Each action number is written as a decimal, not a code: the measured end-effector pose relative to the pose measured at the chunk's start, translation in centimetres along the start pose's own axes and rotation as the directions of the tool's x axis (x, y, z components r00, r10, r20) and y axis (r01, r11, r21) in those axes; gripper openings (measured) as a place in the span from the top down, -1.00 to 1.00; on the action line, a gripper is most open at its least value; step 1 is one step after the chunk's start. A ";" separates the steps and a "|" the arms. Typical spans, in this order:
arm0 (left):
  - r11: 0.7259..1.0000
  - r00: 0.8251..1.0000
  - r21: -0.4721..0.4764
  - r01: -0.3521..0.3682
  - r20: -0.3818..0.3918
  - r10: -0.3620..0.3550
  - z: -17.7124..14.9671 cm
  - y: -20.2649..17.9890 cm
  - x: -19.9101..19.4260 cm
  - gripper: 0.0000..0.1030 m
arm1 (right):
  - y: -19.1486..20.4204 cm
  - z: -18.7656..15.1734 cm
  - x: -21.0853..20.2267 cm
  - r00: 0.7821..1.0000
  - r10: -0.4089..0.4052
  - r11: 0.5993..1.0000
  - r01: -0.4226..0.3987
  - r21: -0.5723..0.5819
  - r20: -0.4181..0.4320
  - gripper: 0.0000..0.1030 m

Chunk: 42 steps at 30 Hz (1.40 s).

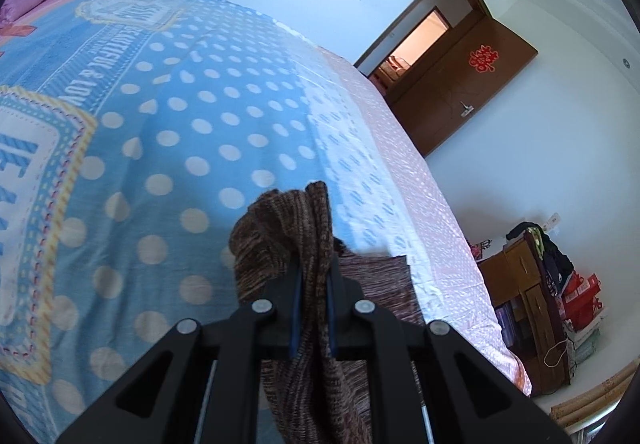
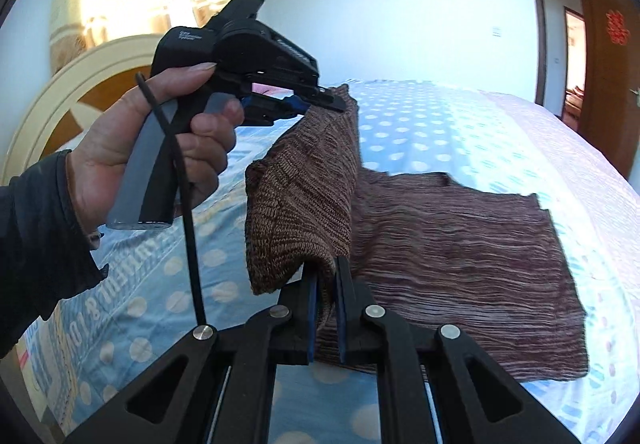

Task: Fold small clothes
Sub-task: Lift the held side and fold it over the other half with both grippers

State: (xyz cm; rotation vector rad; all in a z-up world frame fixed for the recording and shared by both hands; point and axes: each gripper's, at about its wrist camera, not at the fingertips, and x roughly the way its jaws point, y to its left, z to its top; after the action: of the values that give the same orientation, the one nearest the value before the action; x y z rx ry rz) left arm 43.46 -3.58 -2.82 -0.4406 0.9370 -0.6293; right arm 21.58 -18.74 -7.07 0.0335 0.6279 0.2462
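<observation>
Right wrist view: the brown knit garment (image 2: 440, 244) lies for the most part flat on the bed (image 2: 460, 124), while one edge of it is raised off the cover and hangs as a doubled flap between your two tools. Your right tool (image 2: 323, 308) is closed on the near corner of that flap, the knit pinched between its blue pads; your left tool (image 2: 320, 104), held in your left hand (image 2: 160, 148), is clamped on the far corner at about the same height. In the left wrist view the same left tool (image 1: 314, 308) shows its jaws shut on a bunched ridge of the garment (image 1: 288, 236), with the flat part of the cloth just beyond it on the polka-dot bedspread (image 1: 180, 132). The step in hand appears to be carrying the lifted edge across the flat part to make a fold. To do it well, keep both corners level and the edge between them lightly taut, so the flap travels as one straight line and not as a sagging loop. Move the two tools together and at the same pace toward the far edge of the garment, then lower them until the lifted edge lies along it before you release. The loose knit is likely to stretch and drag, so avoid pulling the corners apart hard. Beyond the bed stand a wooden door (image 1: 460, 84) and a cluttered cabinet (image 1: 528, 308).
</observation>
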 end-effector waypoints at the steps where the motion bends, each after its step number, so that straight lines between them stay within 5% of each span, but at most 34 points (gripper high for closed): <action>1: 1.000 1.000 0.006 0.003 -0.003 -0.003 0.1 -0.5 0.2 0.80 | -0.5 0.0 -0.3 1.000 -0.004 1.000 0.004 0.012 0.003 0.87; 22: 0.990 0.992 0.110 0.091 -0.098 -0.080 -0.3 -10.6 7.3 0.80 | -9.9 -0.8 -4.7 0.996 -0.089 0.974 0.085 0.210 0.007 0.87; 42: 0.987 0.968 0.144 0.076 -0.247 -0.038 -3.5 -14.5 16.4 0.80 | -19.0 -5.5 -3.1 0.987 -0.049 0.892 0.113 0.438 -0.156 0.87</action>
State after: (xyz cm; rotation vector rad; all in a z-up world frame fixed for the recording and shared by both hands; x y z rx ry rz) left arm 43.26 -25.54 -5.87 -0.2571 1.1024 -0.8150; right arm 20.12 -38.17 -11.71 0.4368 0.8157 0.0173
